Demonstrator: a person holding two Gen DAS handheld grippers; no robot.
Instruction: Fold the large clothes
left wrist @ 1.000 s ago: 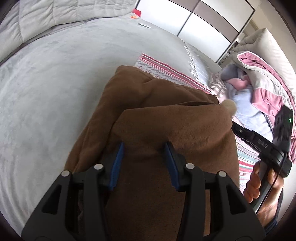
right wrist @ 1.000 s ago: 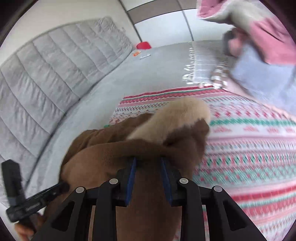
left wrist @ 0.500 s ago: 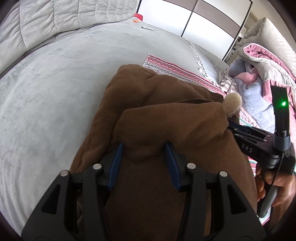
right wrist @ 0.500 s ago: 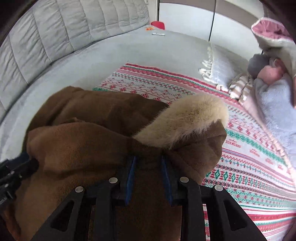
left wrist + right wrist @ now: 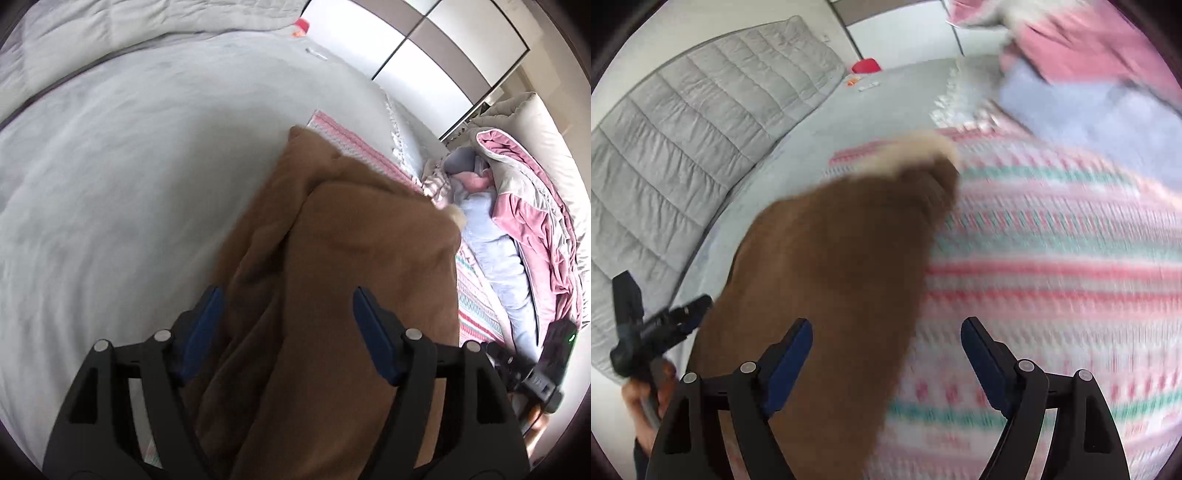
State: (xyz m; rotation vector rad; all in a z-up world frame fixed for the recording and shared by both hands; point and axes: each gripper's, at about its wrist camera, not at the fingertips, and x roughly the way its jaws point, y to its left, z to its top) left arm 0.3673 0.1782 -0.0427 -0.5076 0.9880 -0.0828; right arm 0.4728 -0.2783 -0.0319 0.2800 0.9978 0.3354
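Observation:
A brown coat [image 5: 332,280] with a pale fur trim [image 5: 908,151] lies folded on the grey bed, partly over a striped patterned blanket [image 5: 1052,266]. My left gripper [image 5: 288,332] hovers over the coat's near end, its jaws opening, blue pads clear of the cloth that lies under the gap. My right gripper [image 5: 886,358] is over the coat's right edge, jaws opening wide; the coat's edge lies under its left finger [image 5: 790,354] and nothing is pinched. Each view shows the other gripper at its edge, held in a person's hand.
The grey bed cover [image 5: 129,184] spreads to the left, with a quilted grey headboard [image 5: 683,140] behind. A heap of pink, grey and lilac clothes and bedding [image 5: 517,221] lies at the right. A small red object [image 5: 866,66] sits far off by the wardrobe doors.
Both grippers were shut on folds of the brown coat; now both have let go and stand open. The views have shifted and blurred as the hands drew away, and the coat lies flatter.

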